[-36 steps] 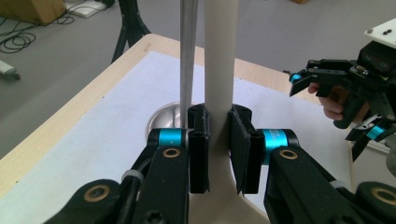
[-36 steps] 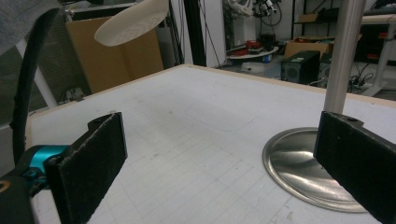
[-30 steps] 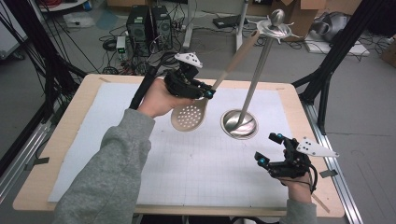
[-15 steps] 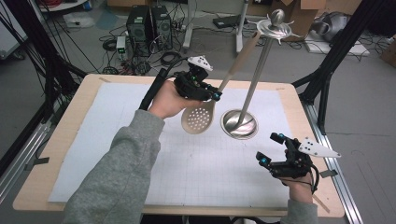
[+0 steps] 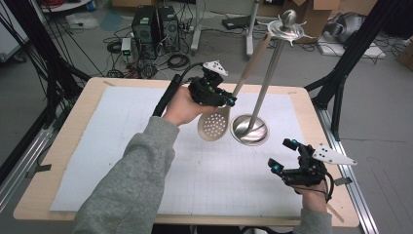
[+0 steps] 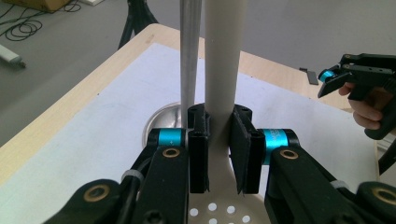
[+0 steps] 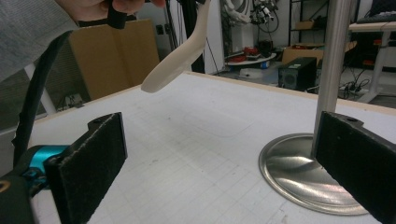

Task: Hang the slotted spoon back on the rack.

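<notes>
My left gripper [image 5: 228, 101] is shut on the handle of a beige slotted spoon [image 5: 214, 126], held in the air above the white mat. The handle slants up to the right, and its end lies near the top disc of a metal stand [image 5: 272, 63]; I cannot tell if they touch. In the left gripper view the jaws clamp the spoon handle [image 6: 223, 70], with the stand pole [image 6: 190, 56] just behind it on the left. My right gripper [image 5: 283, 156] is open near the front right corner. Between its jaws [image 7: 219, 154] I see the mat, the spoon head [image 7: 182, 56] and the stand base [image 7: 303, 172].
The stand's round steel base [image 5: 250, 129] rests on the mat right of centre. A white gridded mat [image 5: 107, 146] covers most of the wooden table [image 5: 58, 146]. Black frame posts and cables surround the table. My right gripper [image 6: 337, 77] and its hand show at the right of the left gripper view.
My left gripper has carried the spoon to the right, so the spoon head now hangs close to the stand's base. The right gripper has stayed in place, open.
</notes>
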The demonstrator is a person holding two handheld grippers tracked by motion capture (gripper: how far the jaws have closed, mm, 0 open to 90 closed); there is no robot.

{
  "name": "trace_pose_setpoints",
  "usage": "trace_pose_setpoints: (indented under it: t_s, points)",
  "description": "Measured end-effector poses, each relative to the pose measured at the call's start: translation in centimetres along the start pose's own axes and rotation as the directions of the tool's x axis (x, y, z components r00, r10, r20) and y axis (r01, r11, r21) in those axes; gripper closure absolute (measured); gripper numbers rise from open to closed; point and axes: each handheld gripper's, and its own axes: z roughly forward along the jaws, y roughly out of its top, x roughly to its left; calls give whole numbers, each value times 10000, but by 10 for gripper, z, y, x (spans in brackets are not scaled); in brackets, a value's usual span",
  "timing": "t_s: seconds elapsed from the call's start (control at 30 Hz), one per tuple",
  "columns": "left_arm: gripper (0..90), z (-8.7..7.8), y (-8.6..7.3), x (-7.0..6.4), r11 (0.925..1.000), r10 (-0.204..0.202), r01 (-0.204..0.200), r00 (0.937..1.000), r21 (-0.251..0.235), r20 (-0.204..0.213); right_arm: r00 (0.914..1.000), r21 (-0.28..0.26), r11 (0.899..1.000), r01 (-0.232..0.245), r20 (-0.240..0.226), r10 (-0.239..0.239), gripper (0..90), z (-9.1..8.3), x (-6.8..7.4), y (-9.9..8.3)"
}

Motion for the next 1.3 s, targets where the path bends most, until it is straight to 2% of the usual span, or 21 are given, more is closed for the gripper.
trace_pose_setpoints:
  t_s: [0.63, 1.07, 1.3]
  points:
    - [772, 27, 3, -2, 10000, 4, -4, 10000, -84, 23, 10000, -53, 10000, -61, 18, 61, 16, -2, 0, 0]
    - [764, 30, 4, -1, 10000, -3, 3, 10000, 17, 61, 10000, -35, 10000, -15, 3, 15, 15, -2, 0, 0]
    - [665, 27, 3, -1, 9998, 58, -54, 9998, -205, 200, 10000, -37, 10000, 20, 15, -20, 16, -3, 0, 0]
